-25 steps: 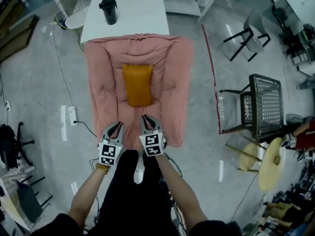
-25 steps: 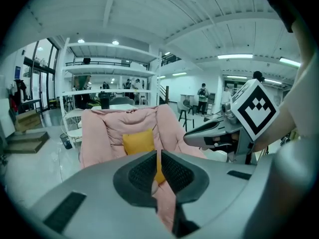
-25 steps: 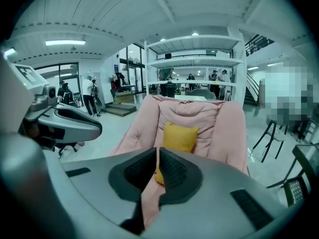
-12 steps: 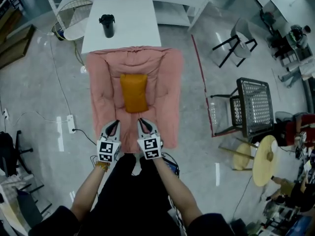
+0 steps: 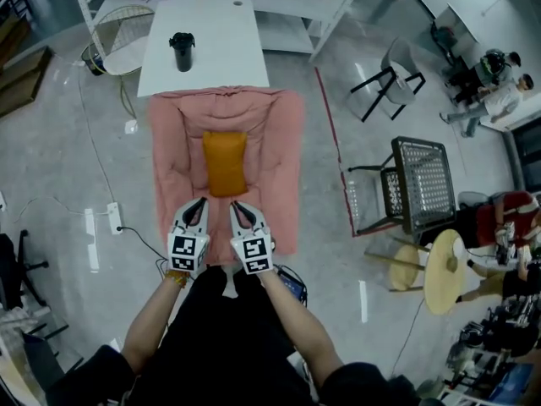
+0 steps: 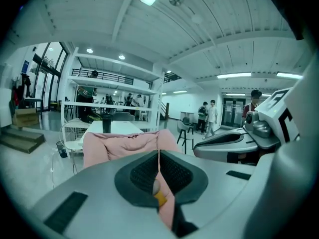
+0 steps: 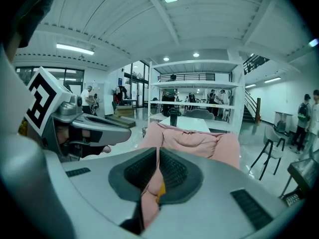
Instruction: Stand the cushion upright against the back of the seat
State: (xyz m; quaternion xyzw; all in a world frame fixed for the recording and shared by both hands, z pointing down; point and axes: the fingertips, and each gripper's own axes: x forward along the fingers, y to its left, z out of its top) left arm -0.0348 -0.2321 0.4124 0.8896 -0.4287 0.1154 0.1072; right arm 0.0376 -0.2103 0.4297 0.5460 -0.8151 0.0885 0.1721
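Cushion: orange cushion lies lengthwise on the middle of the pink padded seat, between its puffed sides, its far end just short of the seat's back; it is not upright.
Seat: on the grey floor, its back end at the edge of a white table.
Left gripper: over the seat's near edge, tips pointing at the cushion but apart from it; its jaws have just been closing and now stand together, with only a thin slit between the ribbed pads and nothing caught in it. Pink seat fabric and a scrap of orange show through the slit from beyond.
Right gripper: just beside the left one and level with it, also over the near edge; jaws together, nothing between the pads, the same pink and orange seen past them.
Arms: both forearms reach out over black trousers toward the seat.
Table top: a black flask stands near its left side.
Right of seat: a black mesh chair stands well apart, with a round wooden table nearer the view's lower right.
Left of seat: a white power strip lies on the floor.
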